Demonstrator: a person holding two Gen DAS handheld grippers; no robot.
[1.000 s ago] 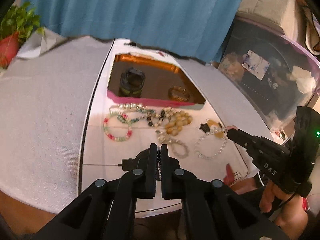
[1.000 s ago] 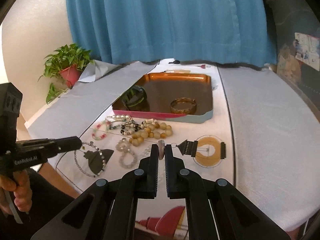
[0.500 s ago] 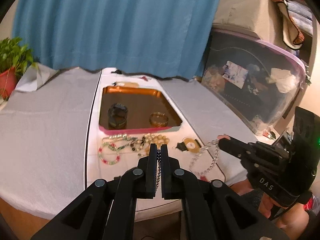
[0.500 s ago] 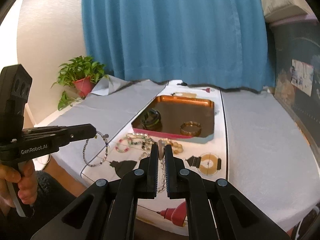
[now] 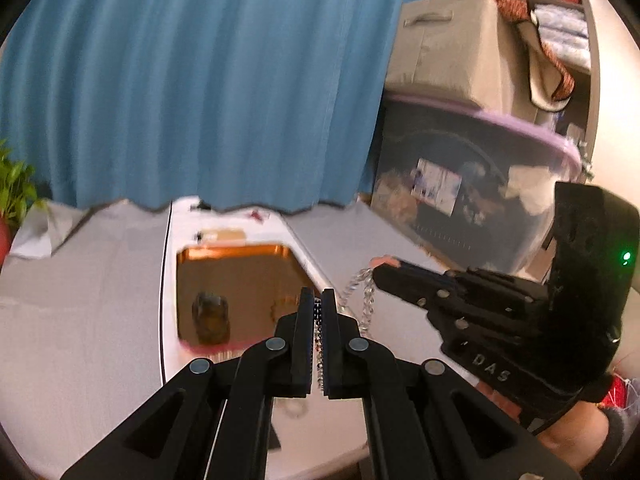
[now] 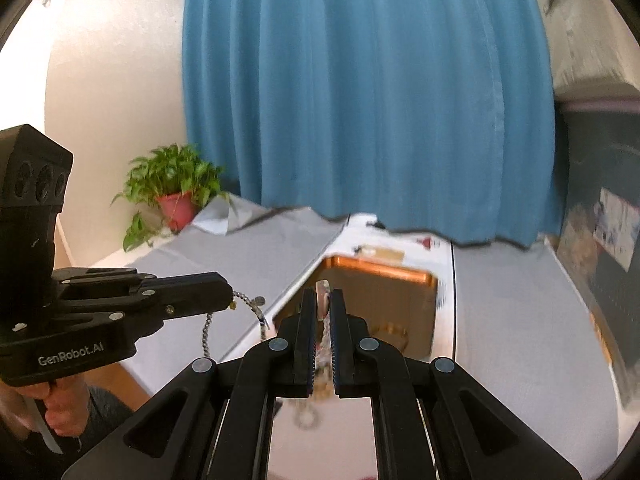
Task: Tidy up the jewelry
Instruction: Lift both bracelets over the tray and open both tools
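Observation:
My left gripper [image 5: 318, 304] is shut on a dark beaded bracelet [image 5: 318, 340] that hangs from its tip, seen in the right wrist view as a loop [image 6: 208, 330]. My right gripper [image 6: 323, 298] is shut on a clear crystal bracelet [image 6: 325, 334], which dangles from its tip in the left wrist view [image 5: 362, 300]. Both are held high above the table. The copper tray [image 5: 240, 260] lies below with a dark bangle [image 5: 210, 316] and a gold bangle [image 6: 394, 330] in it.
A white printed mat [image 5: 172, 264] runs under the tray over a grey tablecloth [image 5: 80, 300]. A potted plant [image 6: 176, 192] stands at the far left. A blue curtain [image 6: 360, 100] hangs behind. Storage boxes [image 5: 460, 200] stand to the right.
Both grippers have risen well above the table, each lifting its bracelet clear of the mat. The views now tilt up toward the curtain and the loose jewelry has dropped out of sight.

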